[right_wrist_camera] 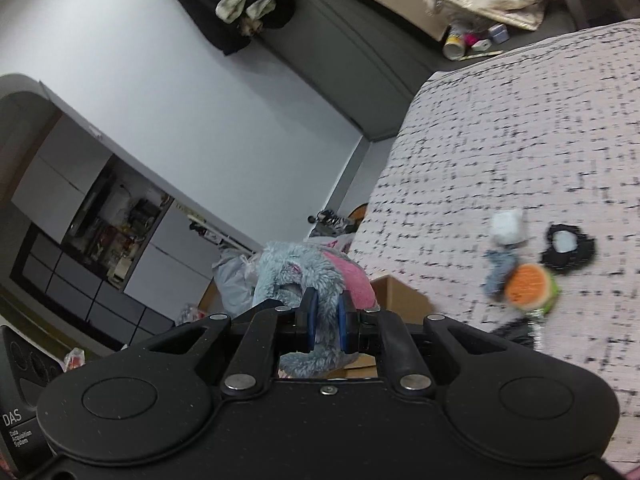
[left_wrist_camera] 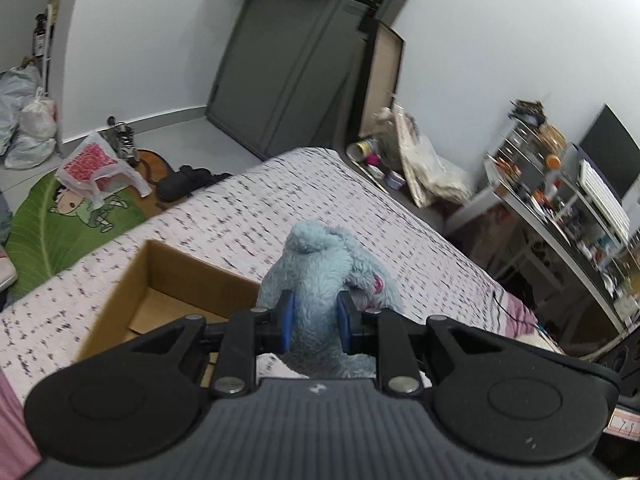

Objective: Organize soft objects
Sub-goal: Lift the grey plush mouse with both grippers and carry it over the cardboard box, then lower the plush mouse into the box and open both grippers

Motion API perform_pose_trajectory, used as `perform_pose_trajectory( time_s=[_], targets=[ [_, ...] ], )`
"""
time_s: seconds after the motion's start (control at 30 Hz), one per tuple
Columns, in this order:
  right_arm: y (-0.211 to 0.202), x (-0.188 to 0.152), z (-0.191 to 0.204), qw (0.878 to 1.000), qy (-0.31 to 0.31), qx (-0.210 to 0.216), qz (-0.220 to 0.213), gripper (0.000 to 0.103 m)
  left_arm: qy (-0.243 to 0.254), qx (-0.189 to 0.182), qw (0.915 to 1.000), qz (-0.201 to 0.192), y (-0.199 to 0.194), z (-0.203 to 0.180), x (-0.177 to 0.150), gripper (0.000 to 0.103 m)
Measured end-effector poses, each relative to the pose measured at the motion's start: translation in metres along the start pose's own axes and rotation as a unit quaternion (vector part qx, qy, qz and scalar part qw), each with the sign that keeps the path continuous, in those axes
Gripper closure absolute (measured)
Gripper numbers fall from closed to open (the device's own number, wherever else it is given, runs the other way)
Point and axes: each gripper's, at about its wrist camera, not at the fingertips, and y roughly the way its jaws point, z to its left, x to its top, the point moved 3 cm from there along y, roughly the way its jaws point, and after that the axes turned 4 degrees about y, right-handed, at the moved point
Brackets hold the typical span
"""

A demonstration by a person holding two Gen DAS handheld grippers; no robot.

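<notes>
My left gripper [left_wrist_camera: 316,320] is shut on a light blue plush toy [left_wrist_camera: 324,264] and holds it above the bed, just right of an open cardboard box [left_wrist_camera: 160,292]. My right gripper [right_wrist_camera: 327,322] is shut on the blue and pink plush toy [right_wrist_camera: 304,272] too, gripping a furry limb; the box edge [right_wrist_camera: 400,296] shows just behind it. On the bed in the right wrist view lie a plush burger [right_wrist_camera: 530,286], a black soft item with a white patch [right_wrist_camera: 568,248], a white soft cube [right_wrist_camera: 508,228] and a blue-grey fabric piece [right_wrist_camera: 498,274].
The bed has a white, black-flecked cover [left_wrist_camera: 280,200]. A green cartoon rug [left_wrist_camera: 60,224], plastic bags [left_wrist_camera: 96,168] and dark shoes [left_wrist_camera: 184,182] lie on the floor beyond. A cluttered desk with a monitor [left_wrist_camera: 600,184] stands at the right.
</notes>
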Motion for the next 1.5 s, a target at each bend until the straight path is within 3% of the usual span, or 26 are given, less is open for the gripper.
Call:
perform_pose_trajectory(
  time_s=[0.27, 0.63, 1.07, 1.1, 1.27, 1.37, 1.5],
  targets=[
    [0.048, -0.005, 0.024, 0.999, -0.005, -0.014, 0.034, 0.092, -0.034, 0.009, 0.9993, 0.012, 0.014, 0.054, 0.02, 0.082],
    [0.111, -0.028, 0.028, 0.994, -0.001, -0.063, 0.089, 0.092, -0.095, 0.022, 0.9932, 0.064, 0.06, 0.12, 0.018, 0.082],
    [0.158, -0.042, 0.007, 0.981, 0.02, -0.112, 0.159, 0.087, -0.109, 0.05, 0.9852, 0.122, 0.097, 0.143, 0.012, 0.081],
    [0.161, -0.044, 0.007, 0.98, 0.017, -0.112, 0.164, 0.086, -0.111, 0.051, 0.985, 0.122, 0.097, 0.144, 0.012, 0.077],
    [0.162, -0.045, 0.015, 0.978, 0.002, -0.123, 0.166, 0.05, -0.122, 0.081, 0.982, 0.119, 0.087, 0.146, 0.02, 0.065],
    [0.153, -0.041, 0.019, 0.98, 0.005, -0.124, 0.158, 0.049, -0.114, 0.087, 0.9842, 0.103, 0.074, 0.142, 0.027, 0.05],
    [0.134, -0.036, 0.022, 0.981, 0.007, -0.127, 0.143, 0.041, -0.11, 0.095, 0.9855, 0.087, 0.056, 0.137, 0.035, 0.041]
  ],
)
